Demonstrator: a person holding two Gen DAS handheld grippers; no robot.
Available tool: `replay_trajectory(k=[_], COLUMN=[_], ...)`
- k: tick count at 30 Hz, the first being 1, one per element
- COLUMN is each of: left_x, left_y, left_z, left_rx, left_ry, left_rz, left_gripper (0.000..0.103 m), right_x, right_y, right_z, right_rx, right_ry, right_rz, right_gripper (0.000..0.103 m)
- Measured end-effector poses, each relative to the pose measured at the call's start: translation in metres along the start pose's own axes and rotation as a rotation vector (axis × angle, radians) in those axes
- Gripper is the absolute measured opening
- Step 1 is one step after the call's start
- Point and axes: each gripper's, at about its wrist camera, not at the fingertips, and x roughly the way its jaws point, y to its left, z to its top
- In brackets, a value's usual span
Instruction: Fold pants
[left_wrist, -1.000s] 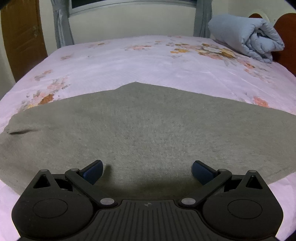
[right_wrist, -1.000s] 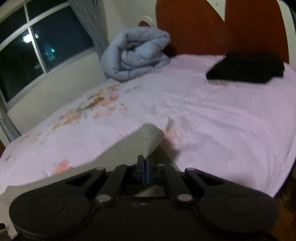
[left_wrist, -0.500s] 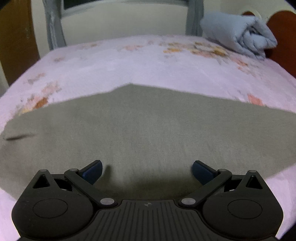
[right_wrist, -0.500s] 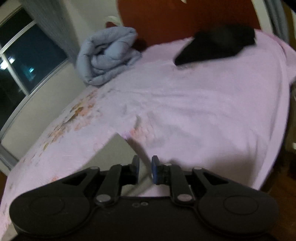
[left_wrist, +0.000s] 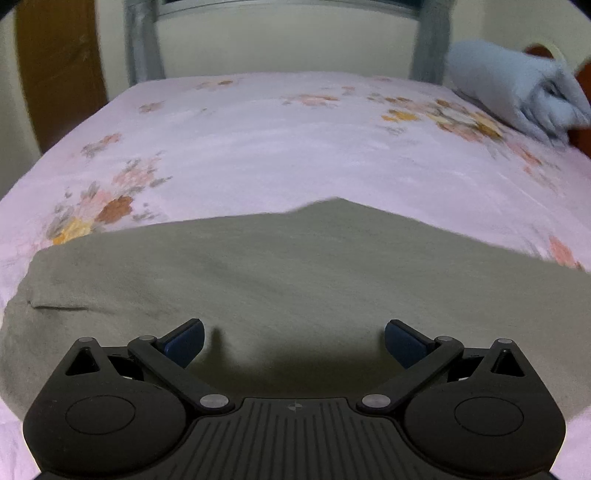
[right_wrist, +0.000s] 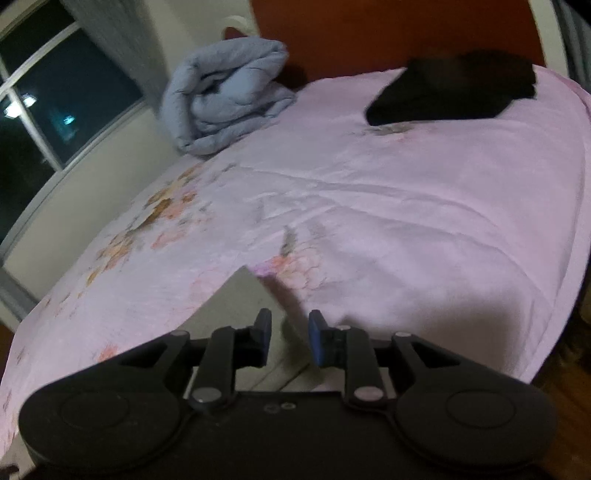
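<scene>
On the bed (left_wrist: 295, 122), both tongs hang empty over the grey-green pants (left_wrist: 295, 273).

The left tongs (left_wrist: 294, 338) gape wide above the flat cloth; the right tongs (right_wrist: 290, 334) stand narrowly parted over one pants corner (right_wrist: 243, 295). Beyond lie a rolled blue quilt (right_wrist: 225, 96) and a black garment (right_wrist: 450, 90) near the headboard (right_wrist: 388, 33).

Both wrist views low over the bed (left_wrist: 280, 147), sharing the blue quilt (right_wrist: 225, 96).
</scene>
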Motion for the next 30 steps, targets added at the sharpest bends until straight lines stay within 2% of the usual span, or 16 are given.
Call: replay_trajectory(k=[3,6,9,12,16,17,18,19,20,23,24,27,30], left_x=[0.000,-0.013,-0.031,-0.043,-0.042,-0.040,-0.036,-0.029,-0.025,-0.016,-0.016,-0.017,-0.018], left_y=[0.037,0.089,0.151,0.191,0.214,0.214,0.215,0.218,0.217,0.210,0.212,0.225,0.231], left_z=[0.004,-0.003,-0.026,-0.051,-0.066,-0.066,-0.065,-0.062,-0.061,-0.055,-0.055,-0.061,-0.065], left_rx=[-0.092,-0.165,-0.273,-0.335,-0.417,-0.422,-0.429,-0.456,-0.487,-0.489,-0.502,-0.546,-0.558], left_ry=[-0.014,-0.048,-0.063,-0.038,-0.042,-0.056,-0.058,-0.040,-0.043,-0.042,-0.049,-0.049,-0.045], left_rz=[0.042,0.115,0.191,0.271,0.225,0.207,0.193,0.160,0.119,0.130,0.123,0.079,0.038], left_gripper=[0.103,0.103,0.103,0.103,0.101,0.093,0.070,0.056,0.053,0.051,0.047,0.040,0.039], right_x=[-0.008,-0.014,-0.014,-0.015,-0.010,-0.010,-0.009,-0.007,-0.005,-0.003,-0.003,-0.006,0.000], right_y=[0.005,-0.010,-0.030,-0.034,-0.023,-0.021,-0.022,-0.022,-0.020,-0.018,-0.019,-0.027,-0.039], right_z=[-0.001,-0.003,-0.013,-0.024,-0.032,-0.034,-0.036,-0.038,-0.041,-0.046,-0.048,-0.052,-0.054], right_rx=[-0.001,0.041,0.093,0.091,0.084,0.094,0.114,0.137,0.155,0.205,0.236,0.292,0.369], right_ry=[-0.018,-0.016,0.019,0.035,0.054,0.057,0.064,0.071,0.076,0.082,0.081,0.078,0.074], right_rz=[0.022,-0.023,-0.058,-0.072,-0.059,-0.053,-0.040,-0.027,-0.015,0.008,0.000,-0.023,0.016], right_gripper=[0.018,0.021,0.020,0.019,0.017,0.017,0.015,0.015,0.015,0.014,0.013,0.011,0.011])
